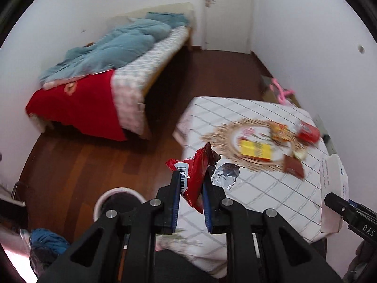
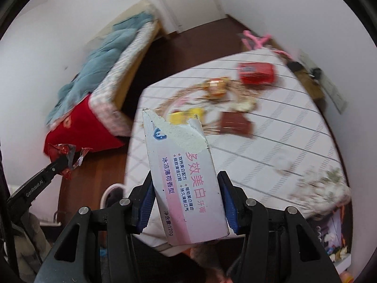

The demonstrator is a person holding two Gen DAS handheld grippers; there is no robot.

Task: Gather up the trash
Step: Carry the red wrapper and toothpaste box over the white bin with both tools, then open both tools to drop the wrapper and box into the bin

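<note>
Both grippers are loaded and held above the room. At the bottom centre of the left wrist view, the left gripper (image 1: 191, 184) has its jaws drawn narrow and pinched on a red snack wrapper (image 1: 194, 176), whose torn top sticks up past the fingertips. At the bottom centre of the right wrist view, the right gripper (image 2: 186, 200) stands about half wide, its blue pads pressed on the two sides of a torn toothpaste box (image 2: 186, 184). Lower left of the left view, just behind the gripper arms, sits a white bin (image 1: 117, 199) on the floor, partly covered by them. So two pieces seem collected but not yet dropped, and I judge the bin is where they go. Further off, on the table (image 1: 271, 188) with the checked cloth, more remains: a crumpled foil scrap (image 1: 225, 175), a yellow packet (image 1: 255, 151), a brown wrapper (image 1: 293, 167), an orange wrapper (image 1: 279, 131) and a red packet (image 1: 307, 132). Motion blur smears these, so what they are is a guess. Whether the bin is empty cannot be told, and the heap at the lower left corner is unclear. Farthest, upper left, lies a bed (image 1: 132, 75).
</note>
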